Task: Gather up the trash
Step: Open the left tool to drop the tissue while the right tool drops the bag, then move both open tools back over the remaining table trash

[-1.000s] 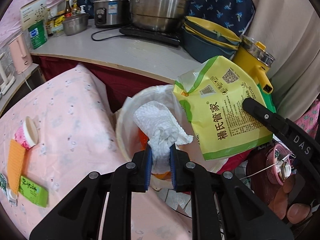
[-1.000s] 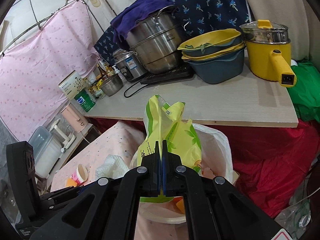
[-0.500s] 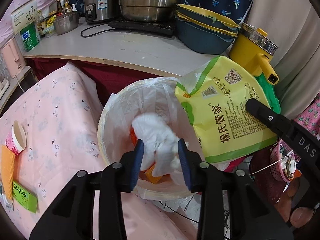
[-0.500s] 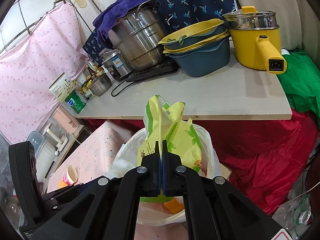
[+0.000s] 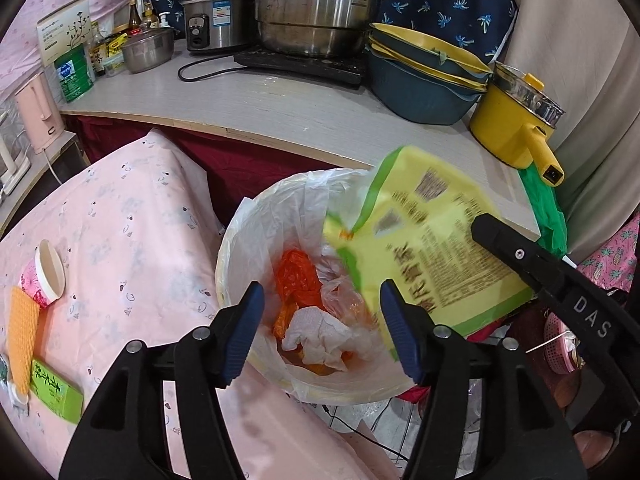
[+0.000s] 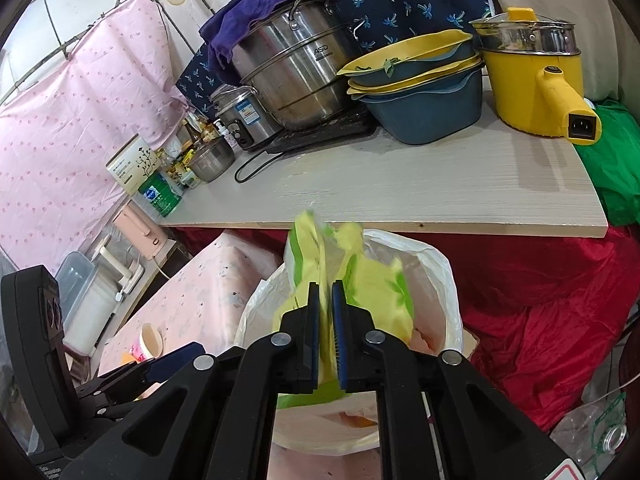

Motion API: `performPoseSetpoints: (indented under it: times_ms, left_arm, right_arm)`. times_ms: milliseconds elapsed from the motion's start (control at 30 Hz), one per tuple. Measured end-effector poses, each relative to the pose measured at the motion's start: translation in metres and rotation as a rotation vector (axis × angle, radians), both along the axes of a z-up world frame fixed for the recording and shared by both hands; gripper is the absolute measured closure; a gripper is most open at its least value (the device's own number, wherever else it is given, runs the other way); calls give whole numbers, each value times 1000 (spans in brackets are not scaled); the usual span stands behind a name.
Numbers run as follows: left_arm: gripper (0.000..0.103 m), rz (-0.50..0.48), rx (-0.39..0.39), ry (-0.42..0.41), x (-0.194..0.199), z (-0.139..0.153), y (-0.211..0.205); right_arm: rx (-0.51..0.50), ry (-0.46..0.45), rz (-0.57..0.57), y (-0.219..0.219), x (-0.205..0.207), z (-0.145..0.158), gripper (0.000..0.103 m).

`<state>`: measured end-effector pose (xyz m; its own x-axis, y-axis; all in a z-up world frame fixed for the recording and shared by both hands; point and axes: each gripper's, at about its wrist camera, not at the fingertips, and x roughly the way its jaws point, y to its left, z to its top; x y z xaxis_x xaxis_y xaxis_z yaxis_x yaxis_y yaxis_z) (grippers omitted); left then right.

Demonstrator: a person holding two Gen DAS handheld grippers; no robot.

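Observation:
A round bin (image 5: 228, 264) lined with a white plastic bag stands beside the pink-clothed table (image 5: 120, 248). A crumpled white paper towel (image 5: 320, 334) lies inside it on orange trash. My left gripper (image 5: 322, 300) is open and empty just above the bin. A yellow-green snack bag (image 5: 424, 248) hangs over the bin's right side, blurred. In the right wrist view my right gripper (image 6: 326, 300) has its jaws slightly apart around the snack bag (image 6: 372, 280), above the bin (image 6: 444, 276).
On the table lie a paper cup (image 5: 46, 278), an orange wafer-like piece (image 5: 22, 336) and a green box (image 5: 56, 390). Behind is a counter (image 5: 280, 112) with steel pots, stacked bowls (image 5: 424, 80) and a yellow pot (image 5: 516, 128). Red cloth (image 6: 540, 300) lies on the right.
My left gripper opened and the paper towel dropped into the bin. My right gripper's jaws parted slightly and the snack bag is moving down toward the bin.

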<state>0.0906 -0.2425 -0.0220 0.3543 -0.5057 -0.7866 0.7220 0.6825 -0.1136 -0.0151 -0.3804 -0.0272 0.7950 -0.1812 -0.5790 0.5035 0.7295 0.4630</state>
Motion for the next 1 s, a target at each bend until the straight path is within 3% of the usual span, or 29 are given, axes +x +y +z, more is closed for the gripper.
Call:
performPoseSetpoints:
  times_ms: [533, 1000]
  left_arm:
    - [45, 70, -40, -10, 5, 15, 35]
    - [45, 245, -93, -15, 27, 30, 123]
  right_arm:
    - [-38, -14, 38, 27, 5, 18, 74]
    - [-88, -14, 172, 94, 30, 36, 70]
